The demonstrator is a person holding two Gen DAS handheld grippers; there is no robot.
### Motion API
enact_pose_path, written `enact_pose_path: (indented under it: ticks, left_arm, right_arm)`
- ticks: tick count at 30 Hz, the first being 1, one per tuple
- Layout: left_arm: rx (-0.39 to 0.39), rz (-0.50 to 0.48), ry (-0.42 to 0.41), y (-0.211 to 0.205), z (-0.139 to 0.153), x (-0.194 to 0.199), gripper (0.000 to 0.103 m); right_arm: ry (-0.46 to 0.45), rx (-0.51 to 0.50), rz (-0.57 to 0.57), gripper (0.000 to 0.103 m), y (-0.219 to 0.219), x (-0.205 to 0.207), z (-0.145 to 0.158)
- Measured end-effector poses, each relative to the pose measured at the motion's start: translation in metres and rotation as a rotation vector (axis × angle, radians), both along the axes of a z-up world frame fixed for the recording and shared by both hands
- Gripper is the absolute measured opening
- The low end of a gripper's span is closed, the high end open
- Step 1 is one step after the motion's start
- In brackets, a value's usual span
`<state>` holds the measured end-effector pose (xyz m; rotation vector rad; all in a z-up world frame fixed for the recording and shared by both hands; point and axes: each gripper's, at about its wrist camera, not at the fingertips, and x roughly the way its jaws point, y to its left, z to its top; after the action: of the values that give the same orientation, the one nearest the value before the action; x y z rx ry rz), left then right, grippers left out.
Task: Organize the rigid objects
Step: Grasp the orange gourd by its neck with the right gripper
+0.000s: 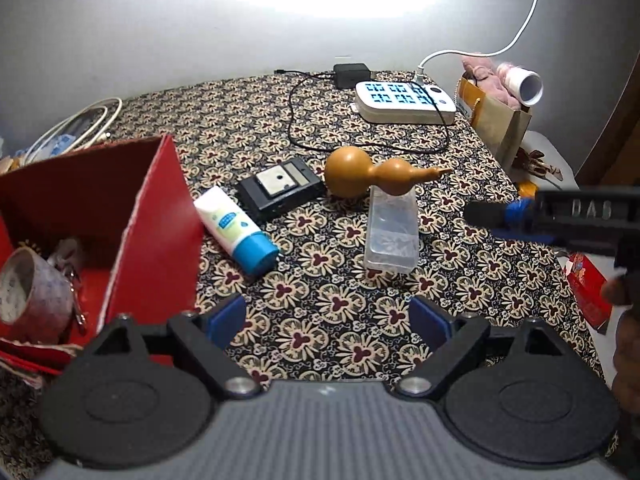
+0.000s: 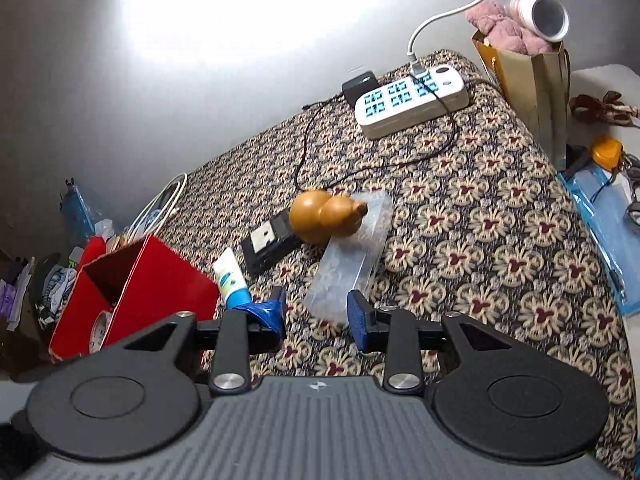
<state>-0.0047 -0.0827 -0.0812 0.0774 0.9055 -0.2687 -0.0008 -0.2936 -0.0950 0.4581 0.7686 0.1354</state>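
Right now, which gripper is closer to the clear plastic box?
Right. The right gripper hovers just short of the clear plastic box, jaws open; the left gripper sits farther back.

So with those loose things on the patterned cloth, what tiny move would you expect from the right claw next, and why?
Probably the right claw eases forward to straddle the clear plastic rectangular box. Its jaws stand open with nothing between them, the box's near end lies just ahead, and the open red cardboard box waits to the left, already holding a roll of tape. The tan wooden gourd looks to rest against the box, so go gently.
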Motion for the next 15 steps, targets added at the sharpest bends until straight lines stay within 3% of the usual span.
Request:
enact_pose_path:
  ticks: [6, 11, 15]
  left_arm:
    - [-0.053, -0.057, 0.031, -0.011, -0.025, 0.013, 0.091]
    - [-0.075, -0.066, 0.1, -0.013, -0.042, 0.026, 0.094]
    - [-0.067, -0.097, 0.085, -0.009, -0.043, 0.03, 0.094]
  right_arm:
    - [-0.025, -0.022, 0.03, 0.016, -0.009, 0.068, 0.003]
    - [-0.008, -0.131, 0.114, 0.016, 0.008, 0.122, -0.006]
    - [0.049, -0.206, 0.22, 0.016, 0.029, 0.15, -0.03]
